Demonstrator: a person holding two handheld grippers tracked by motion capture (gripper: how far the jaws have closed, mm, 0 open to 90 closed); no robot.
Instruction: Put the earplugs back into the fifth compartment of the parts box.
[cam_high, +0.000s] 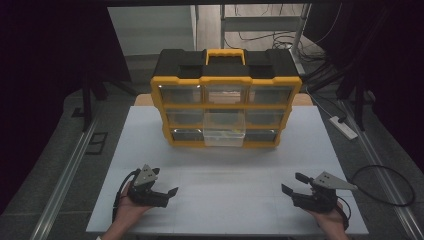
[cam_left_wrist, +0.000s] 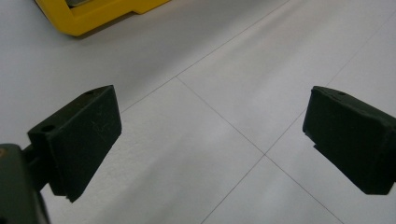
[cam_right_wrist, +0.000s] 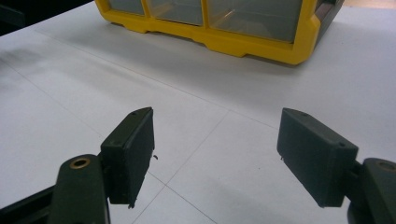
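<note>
A: The biggest thing is the white table (cam_high: 150, 145). At its far side stands the yellow and black organizer (cam_high: 226, 97), upright, with three rows of clear drawers. One drawer (cam_high: 224, 131), in the middle column and low in the case, is pulled out toward the person. Something pale lies inside it, but I cannot tell what.

B: And the tools?

A: Both are at the near edge, well apart from the organizer. The left gripper (cam_high: 169, 191) rests low over the table, its jaws spread wide with nothing between them; in the left gripper view there is bare table between the pads (cam_left_wrist: 88, 135). The right gripper (cam_high: 294, 183) is the same: jaws wide apart, holding nothing, and in the right gripper view it looks toward the lower front of the organizer.

B: What could go wrong from here?

A: I think the pulled-out drawer is the danger. It hangs over the front of the case, so a reach that comes too fast or too low may knock it out completely and spill what is in it. Also the case is tall and is not held by anything; a hard push with one gripper could slide it backward or tip it.
</note>
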